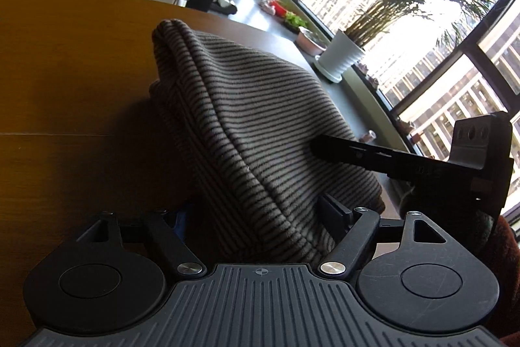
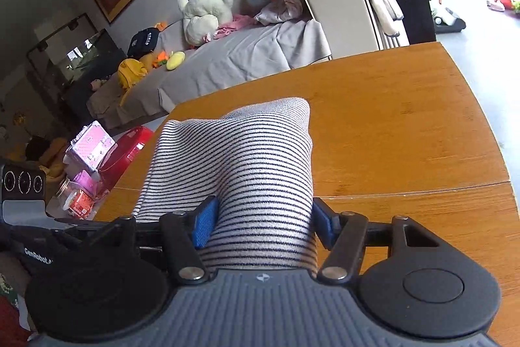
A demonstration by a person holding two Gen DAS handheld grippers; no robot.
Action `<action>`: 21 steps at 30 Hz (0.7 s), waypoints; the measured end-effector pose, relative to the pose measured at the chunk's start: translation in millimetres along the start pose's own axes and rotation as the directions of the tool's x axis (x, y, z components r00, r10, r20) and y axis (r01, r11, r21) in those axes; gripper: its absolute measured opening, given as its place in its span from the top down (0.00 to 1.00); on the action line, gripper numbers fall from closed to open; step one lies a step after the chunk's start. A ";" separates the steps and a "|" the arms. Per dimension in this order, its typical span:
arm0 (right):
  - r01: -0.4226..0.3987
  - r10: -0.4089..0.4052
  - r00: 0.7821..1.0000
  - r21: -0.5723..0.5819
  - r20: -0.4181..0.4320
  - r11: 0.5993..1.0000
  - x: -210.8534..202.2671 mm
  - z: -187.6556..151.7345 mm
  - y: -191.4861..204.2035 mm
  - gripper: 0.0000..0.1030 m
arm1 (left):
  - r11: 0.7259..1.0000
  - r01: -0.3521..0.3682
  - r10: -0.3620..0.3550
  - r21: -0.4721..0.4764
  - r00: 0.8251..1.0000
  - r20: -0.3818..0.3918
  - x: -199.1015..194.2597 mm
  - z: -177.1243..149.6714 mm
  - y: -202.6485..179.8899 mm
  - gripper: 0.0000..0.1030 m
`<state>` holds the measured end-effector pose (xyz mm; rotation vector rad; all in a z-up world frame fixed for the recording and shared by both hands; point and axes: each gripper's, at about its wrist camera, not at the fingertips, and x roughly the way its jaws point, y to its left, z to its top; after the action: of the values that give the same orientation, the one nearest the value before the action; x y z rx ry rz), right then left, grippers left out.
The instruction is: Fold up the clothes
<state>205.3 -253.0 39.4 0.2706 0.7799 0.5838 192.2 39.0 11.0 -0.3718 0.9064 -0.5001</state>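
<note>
Both my claws were clamped on the striped garment (image 2: 240,158): right gripper (image 2: 260,223) pinched a thick fold, left gripper (image 1: 256,223) held the bunched near edge. Garment draped onto the wooden table (image 2: 406,126).

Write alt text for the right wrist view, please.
The right gripper is shut on a folded striped garment that lies on a wooden table. Behind the table stands a sofa with a plush duck.
</note>
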 end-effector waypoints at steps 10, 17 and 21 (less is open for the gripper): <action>-0.108 0.115 0.988 0.078 -0.100 0.991 11.5 -13.4 -18.0 0.21 | 0.999 0.036 -0.036 0.033 0.999 -0.003 6.6 -7.1 3.5 0.36; -0.114 0.117 0.985 0.032 -0.127 0.993 53.1 4.6 16.7 0.29 | 0.999 0.035 -0.036 0.016 0.998 0.060 -7.6 -0.1 38.9 0.40; -0.133 0.131 0.984 -0.010 -0.118 0.991 105.6 29.4 44.0 0.29 | 1.000 -0.020 0.019 0.004 0.994 0.110 -21.7 17.4 77.1 0.40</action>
<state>269.0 -156.0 17.4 0.2748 0.8742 0.7370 214.7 116.4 -4.0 -0.3823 0.8015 -0.4593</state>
